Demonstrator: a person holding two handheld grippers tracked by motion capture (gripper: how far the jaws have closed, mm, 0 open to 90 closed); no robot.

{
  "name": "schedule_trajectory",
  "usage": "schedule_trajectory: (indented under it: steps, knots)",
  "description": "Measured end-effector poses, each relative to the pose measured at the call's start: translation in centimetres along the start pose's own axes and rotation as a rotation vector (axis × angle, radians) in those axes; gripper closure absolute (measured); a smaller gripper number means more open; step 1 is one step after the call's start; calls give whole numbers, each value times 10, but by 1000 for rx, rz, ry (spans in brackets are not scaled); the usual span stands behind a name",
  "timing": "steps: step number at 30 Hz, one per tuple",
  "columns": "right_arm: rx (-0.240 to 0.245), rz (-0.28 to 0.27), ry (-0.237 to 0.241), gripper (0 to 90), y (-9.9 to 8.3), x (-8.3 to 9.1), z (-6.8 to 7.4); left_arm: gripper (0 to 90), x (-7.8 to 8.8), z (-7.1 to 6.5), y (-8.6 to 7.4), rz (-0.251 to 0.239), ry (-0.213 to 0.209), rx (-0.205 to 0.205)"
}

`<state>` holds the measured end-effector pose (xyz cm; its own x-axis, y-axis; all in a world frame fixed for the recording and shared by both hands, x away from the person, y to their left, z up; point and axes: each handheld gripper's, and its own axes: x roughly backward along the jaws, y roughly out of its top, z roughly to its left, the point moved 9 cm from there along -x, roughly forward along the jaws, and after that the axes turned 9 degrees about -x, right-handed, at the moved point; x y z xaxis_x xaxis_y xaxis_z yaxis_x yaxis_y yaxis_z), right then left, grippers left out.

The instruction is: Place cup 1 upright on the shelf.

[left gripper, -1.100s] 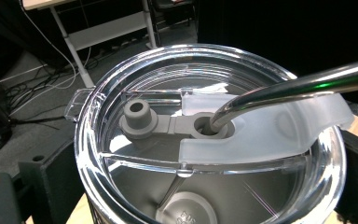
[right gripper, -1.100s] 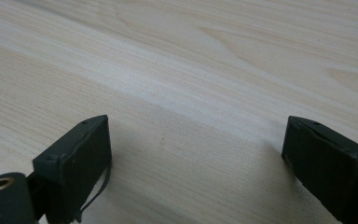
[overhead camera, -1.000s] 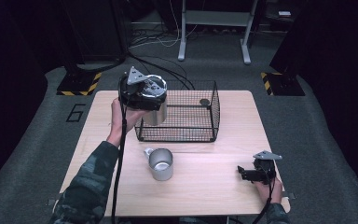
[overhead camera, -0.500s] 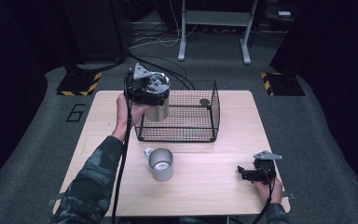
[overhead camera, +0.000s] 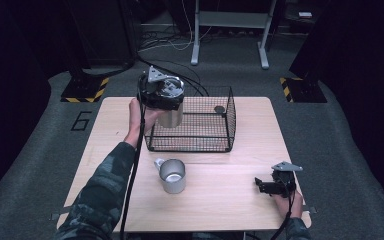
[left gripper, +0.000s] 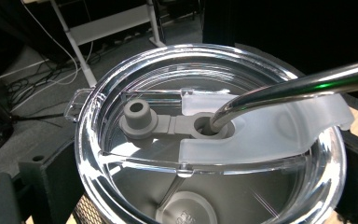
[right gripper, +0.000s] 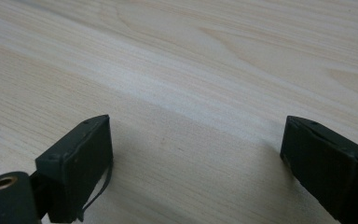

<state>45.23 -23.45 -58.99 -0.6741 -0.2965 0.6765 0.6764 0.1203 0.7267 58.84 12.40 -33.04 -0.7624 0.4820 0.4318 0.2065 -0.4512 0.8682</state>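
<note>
A steel tumbler [overhead camera: 171, 119] hangs at the far left corner of a black wire basket [overhead camera: 190, 143], with my left gripper [overhead camera: 162, 95] shut on it from above. In the left gripper view its clear lid [left gripper: 121, 196] is close up, a bent metal straw [left gripper: 303, 84] goes through the lid's grey stopper, and black jaws flank the lid on both sides. I cannot tell whether the tumbler's base is inside the basket. My right gripper [overhead camera: 272, 186] [right gripper: 196, 154] rests open on the wooden table [overhead camera: 230, 205] at the front right, nothing between its jaws.
A steel mug [overhead camera: 173, 175] with its handle to the left stands on the table in front of the basket. A small dark round object [overhead camera: 219, 109] lies in the basket's far right part. Desk legs and cables stand on the floor beyond the table.
My left gripper has carried the tumbler a little to the right and farther away, toward the basket. The right gripper and the mug have not moved.
</note>
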Motion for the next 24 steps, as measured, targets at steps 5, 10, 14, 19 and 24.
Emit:
schedule_trajectory:
  steps: [5,10,14,19,24]
  knots:
    - [0,0,0,88,0,0,0,38,-10,2,-4,18,-3,1]
    - [0,0,0,88,0,0,0,38,-18,3,-8,31,-1,7]
    - [0,0,0,87,0,0,0,37,-26,5,-12,45,-2,11]
    - [0,0,0,88,0,0,0,38,-35,6,-17,66,-3,21]
    - [7,1,-1,88,0,0,-1,37,-46,7,-23,87,-3,27]
